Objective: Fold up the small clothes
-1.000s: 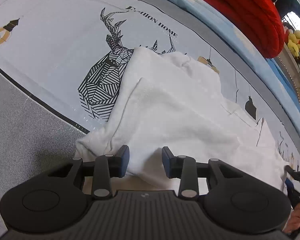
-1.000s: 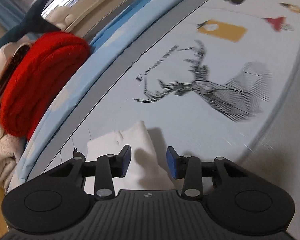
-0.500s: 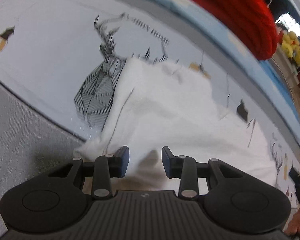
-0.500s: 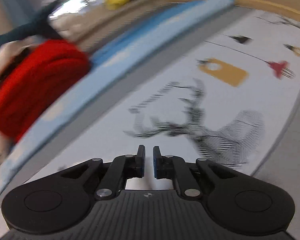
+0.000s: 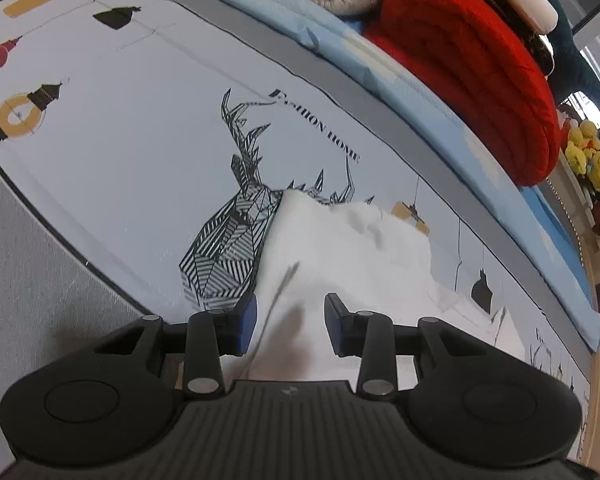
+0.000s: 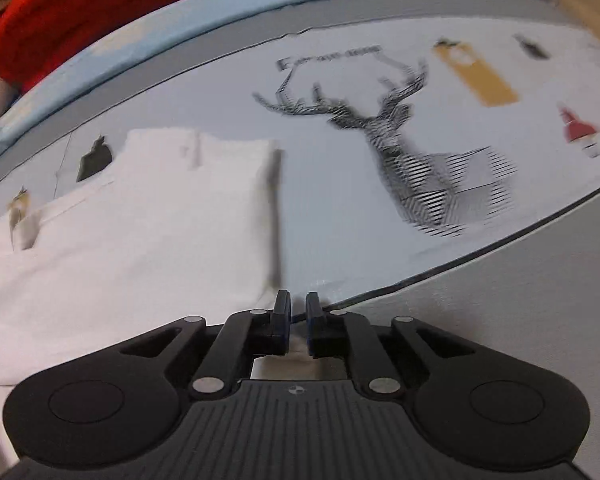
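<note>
Printed bedding (image 5: pixel 148 152) covers the bed; my white garment (image 5: pixel 340 264) lies on it beside the deer print (image 5: pixel 236 248). Change noted: my right tongs (image 6: pixel 298 312), half open a second ago, now stand narrow, pinching the garment's near corner. My left tongs (image 5: pixel 290 322) remain half open, cloth between, not clamped. Fold can begin. Legible: "HOME".

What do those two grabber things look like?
Both look alike. The left gripper and right gripper are black plastic, with two round discs at the sides, a ribbed plate in the middle, silver rivets on the linkage arms, and blue pads lining the fingers. No cables or sleeves show.
</note>
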Available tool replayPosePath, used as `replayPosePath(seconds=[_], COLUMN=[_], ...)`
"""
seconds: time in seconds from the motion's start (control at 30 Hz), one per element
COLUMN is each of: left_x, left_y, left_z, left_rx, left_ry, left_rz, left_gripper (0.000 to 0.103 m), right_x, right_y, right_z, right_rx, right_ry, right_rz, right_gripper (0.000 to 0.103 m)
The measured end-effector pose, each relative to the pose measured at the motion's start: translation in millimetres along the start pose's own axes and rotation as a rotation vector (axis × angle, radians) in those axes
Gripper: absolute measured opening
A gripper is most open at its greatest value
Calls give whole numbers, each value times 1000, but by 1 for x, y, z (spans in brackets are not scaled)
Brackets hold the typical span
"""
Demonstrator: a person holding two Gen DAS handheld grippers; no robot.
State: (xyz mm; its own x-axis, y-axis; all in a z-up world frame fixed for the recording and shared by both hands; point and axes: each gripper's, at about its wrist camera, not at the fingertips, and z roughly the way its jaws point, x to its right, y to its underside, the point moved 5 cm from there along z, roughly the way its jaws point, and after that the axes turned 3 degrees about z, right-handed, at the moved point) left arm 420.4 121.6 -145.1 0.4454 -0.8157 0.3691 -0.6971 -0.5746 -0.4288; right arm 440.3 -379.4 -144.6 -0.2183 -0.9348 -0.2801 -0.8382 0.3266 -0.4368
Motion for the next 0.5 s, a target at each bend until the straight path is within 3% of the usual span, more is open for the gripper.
replayPosePath(seconds=[0.07, 0.13, 0.2, 0.23, 0.4, 0.5], left_x=[2, 5, 5, 5, 5, 8], left_y=[0, 1, 4, 6, 8, 10], left_z=[3, 9, 15, 17, 26, 31], left_rx=[3, 0, -8, -15, -25, -36], left_ry=[3, 7, -10, -20, -51, -70], left_rz=[10, 20, 34, 40, 65, 107], left_gripper=[40, 40, 40, 39, 38, 19], right_x=[-8, -16, -19, -14, -13, -17], right_y=[-3, -2, 7, 13, 8, 11], right_z=[-9, -8, 7, 18, 12, 10], right_rx=[30, 49, -12, -59, -44, -46], right_ry=[-138, -210, -153, -94, -88, -87], right_rz=[60, 39, -3, -7, -12, -29], right_gripper=[9, 24, 32, 30, 29, 30])
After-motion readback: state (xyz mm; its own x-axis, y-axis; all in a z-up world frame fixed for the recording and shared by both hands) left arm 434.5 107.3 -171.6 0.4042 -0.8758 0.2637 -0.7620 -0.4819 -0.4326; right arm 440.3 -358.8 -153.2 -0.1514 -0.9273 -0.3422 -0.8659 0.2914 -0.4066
